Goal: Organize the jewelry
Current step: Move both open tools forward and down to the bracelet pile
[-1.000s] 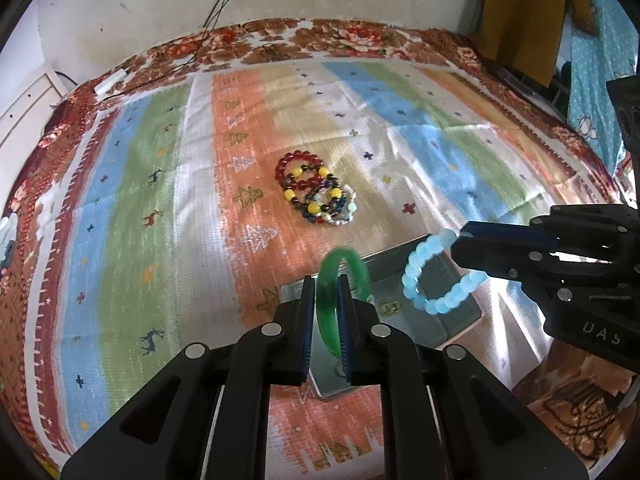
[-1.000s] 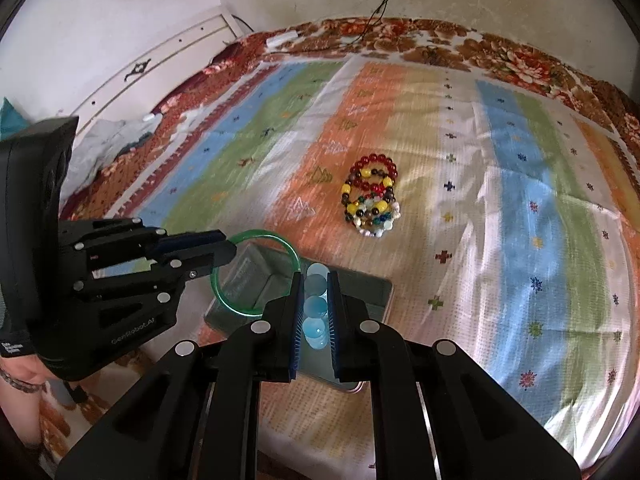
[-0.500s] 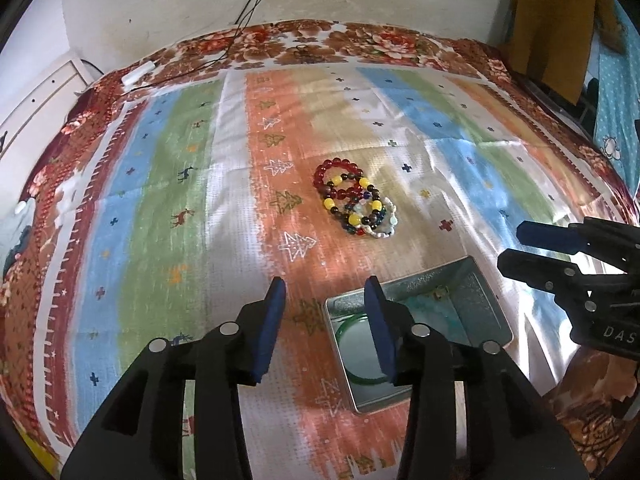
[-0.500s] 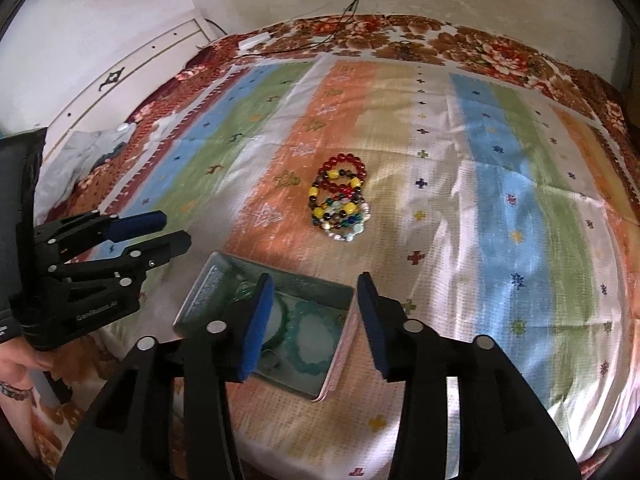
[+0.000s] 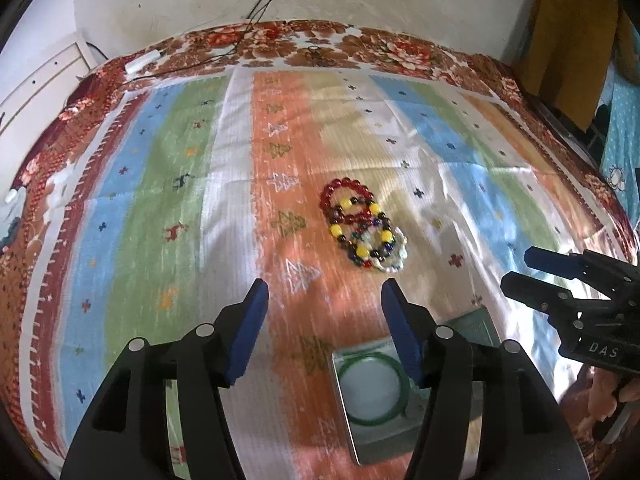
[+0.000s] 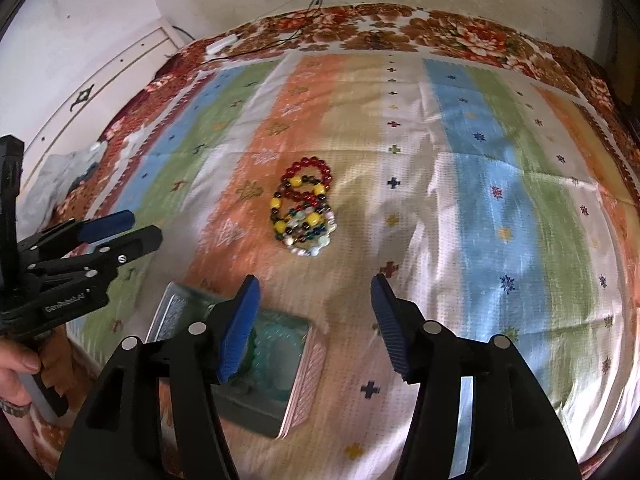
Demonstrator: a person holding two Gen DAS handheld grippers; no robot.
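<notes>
A striped cloth (image 5: pixel 168 184) covers the bed, with a floral border at its far edge; the left gripper (image 5: pixel 324 300) hangs over the orange stripe, its jaws opening with nothing between them, only bare cloth below; its blue pads (image 5: pixel 246 332) stand well apart. Just right of it lies the tin (image 5: pixel 356 436), open, with the green bangle (image 5: pixel 372 384) flat inside; the light-blue bead bracelet (image 6: pixel 280 346) lies in the same tin, seen from the right wrist view, partly hidden by a finger. Beyond the tin, near the middle of the cloth, the pile of bead bracelets (image 5: pixel 362 226) rests in a small overlapping heap, red, yellow, dark and pale beads together, apart from the tin. Further right, the right gripper (image 6: pixel 314 304) hovers over the cloth beside the tin, jaws opening and empty too; a hand (image 6: pixel 16 376) shows at that view's left edge, gripping the left tool's handle.
</notes>
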